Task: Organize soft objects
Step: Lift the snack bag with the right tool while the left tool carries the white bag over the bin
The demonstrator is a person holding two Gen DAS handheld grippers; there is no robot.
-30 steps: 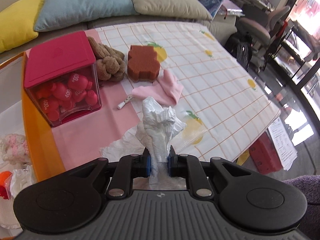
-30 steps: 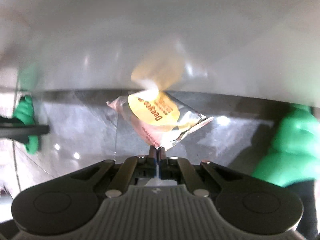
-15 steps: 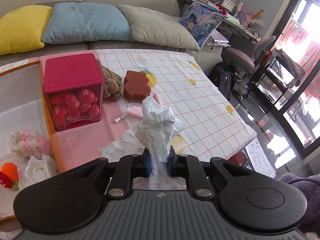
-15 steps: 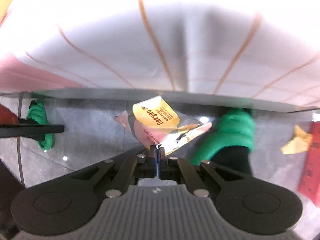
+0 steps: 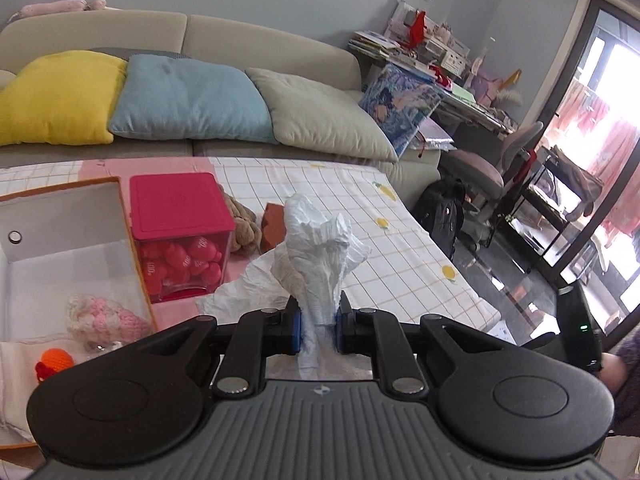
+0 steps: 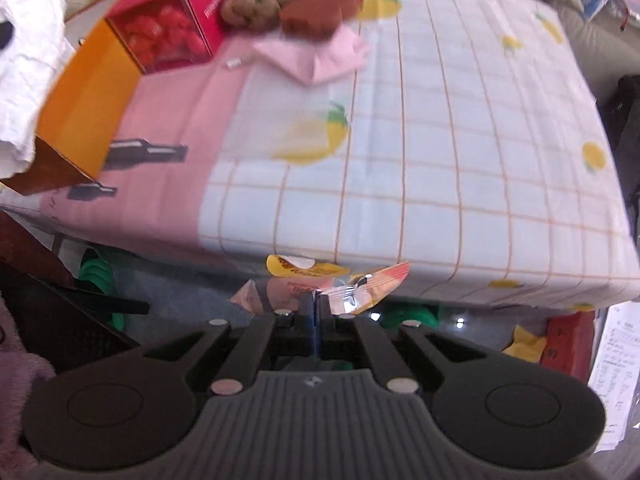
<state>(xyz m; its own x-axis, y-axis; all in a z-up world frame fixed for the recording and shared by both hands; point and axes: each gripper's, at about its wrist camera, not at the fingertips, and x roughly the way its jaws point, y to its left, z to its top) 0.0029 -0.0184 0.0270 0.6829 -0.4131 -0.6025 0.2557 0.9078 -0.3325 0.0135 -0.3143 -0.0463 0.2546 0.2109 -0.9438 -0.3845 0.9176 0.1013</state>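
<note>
Left wrist view, left to right. Orange-rimmed box (image 5: 124,216) at far left, white inside; pink-and-white crocheted toy (image 5: 100,314) lying in it, small orange knitted piece (image 5: 54,362) just below that. Clear container with red lid (image 5: 178,236) standing just right of the box wall, packed with red pieces. Brown knotted plush (image 5: 242,226) touching the container's right side; rust-brown sponge block (image 5: 274,224) just beyond, partly hidden behind the tissue. Left gripper (image 5: 318,322) clenched on crumpled white tissue (image 5: 318,248): blue pads pressing its lower end from both sides, upper part standing up in a rumpled bunch above the checked tablecloth (image 5: 400,248). Sofa behind with yellow cushion (image 5: 56,96), blue cushion (image 5: 188,98), beige cushion (image 5: 324,114).

Right wrist view, left to right. Same white tissue visible at upper left edge, above the orange box wall. Red-lidded container, brown plush, sponge block along the top; folded pink cloth (image 6: 320,54) lying on the tablecloth just in front of the sponge. Right gripper (image 6: 316,300) pinched fully closed on a corner of yellow-and-pink foil wrapper (image 6: 320,280), held in the air in front of the table's near edge, over the floor. Picture somewhat blurred; wrapper print unreadable.
</note>
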